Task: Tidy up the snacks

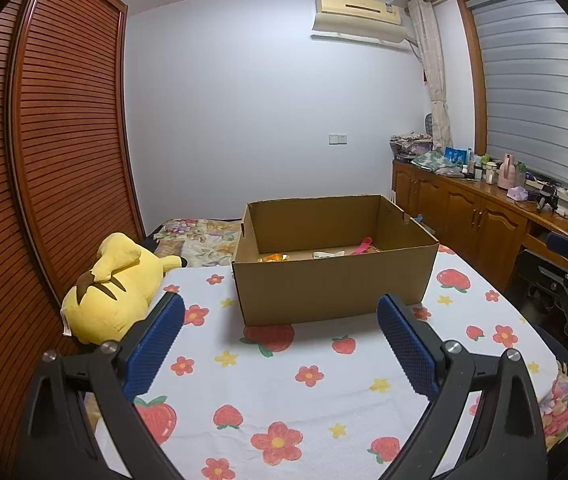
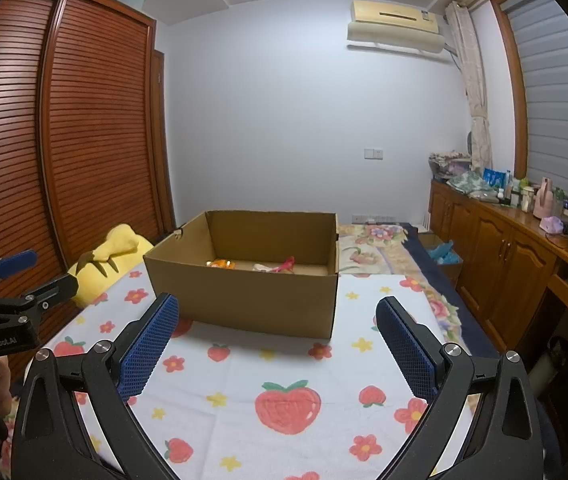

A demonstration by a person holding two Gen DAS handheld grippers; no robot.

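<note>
Both grippers, left gripper and right gripper, wide and empty, cardboard box just ahead.

This is a bedroom in a home. There is a bed with a strawberry sheet, a yellow plush toy, a big wooden wardrobe, and an air conditioner on the wall.

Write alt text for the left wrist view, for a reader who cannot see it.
The left gripper, open and empty, faces an open brown cardboard box on a white strawberry-and-flower printed cloth; an orange packet and a pink item lie inside. A yellow plush toy lies left of the box.
</note>
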